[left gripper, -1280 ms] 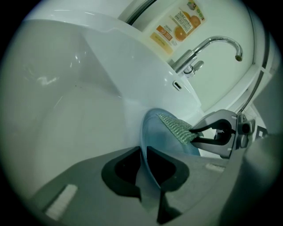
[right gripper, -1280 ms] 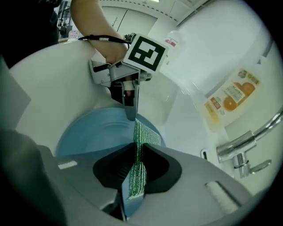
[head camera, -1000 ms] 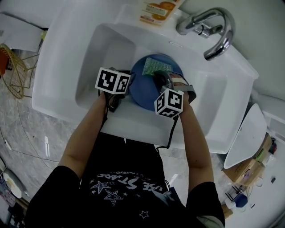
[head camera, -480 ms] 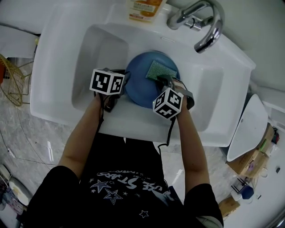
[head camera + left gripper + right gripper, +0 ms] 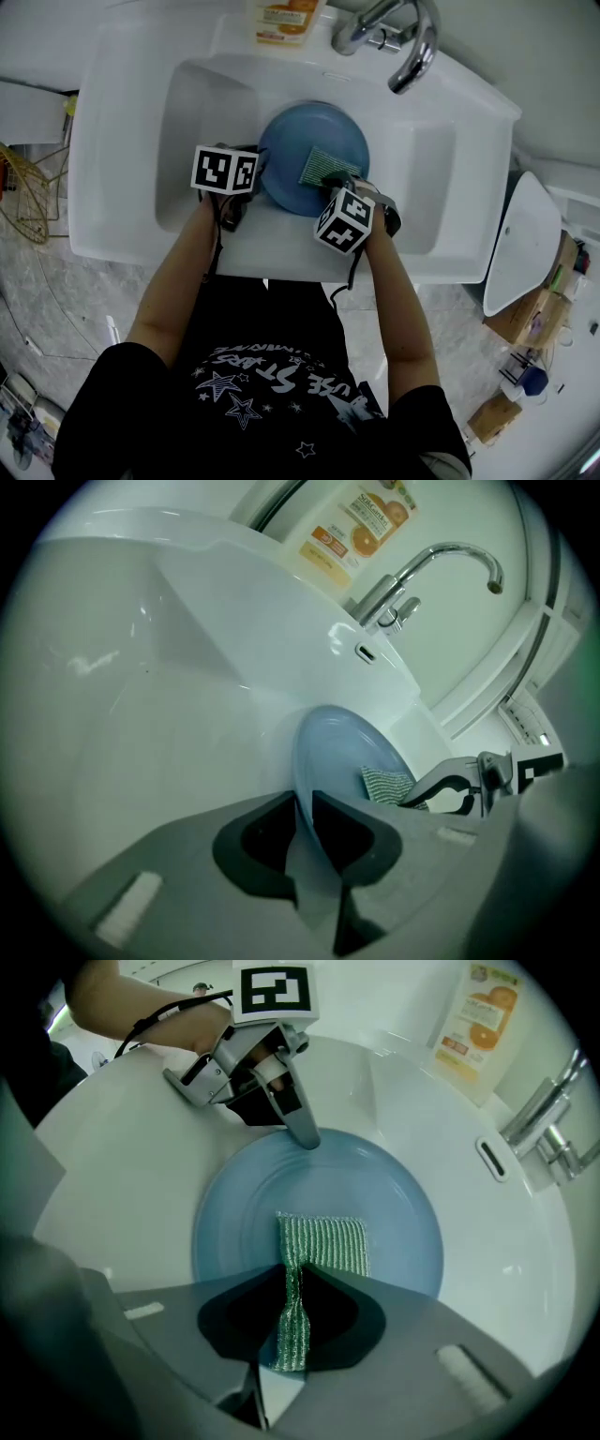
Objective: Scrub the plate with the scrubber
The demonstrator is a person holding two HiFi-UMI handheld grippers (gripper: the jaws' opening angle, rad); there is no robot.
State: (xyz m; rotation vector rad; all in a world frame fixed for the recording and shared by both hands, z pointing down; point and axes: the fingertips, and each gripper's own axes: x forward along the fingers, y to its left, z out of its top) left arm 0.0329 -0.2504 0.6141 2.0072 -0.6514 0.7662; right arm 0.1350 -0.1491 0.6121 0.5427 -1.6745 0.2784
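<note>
Plate (image 5: 298, 141): round, plain blue, with a shallow raised rim. It sits in the basin of the white sink (image 5: 122, 141), below the faucet (image 5: 405, 42). From these views you cannot tell whether it lies flat on the basin floor or is tipped.

Left gripper (image 5: 305, 829): your jaws are closed down to a narrow slot with the plate's rim clamped between them. The grip is on the plate's left edge as the head view shows it.

Scrubber (image 5: 322, 1244): green, rectangular, with fine parallel ribs along its length. The far part is spread flat on the plate's face, near the centre and slightly toward your side.

Right gripper (image 5: 295, 1309): your jaws are nearly together and pinch the scrubber's near end, squeezing it into a thin waist. A short tail of it shows behind the pinch point. The gripper comes in over the plate's near-right rim.

The two grippers stand opposite each other across the plate and are apart from each other.

An orange-labelled bottle (image 5: 286, 19) stands on the sink ledge left of the faucet, well clear of the plate.
</note>
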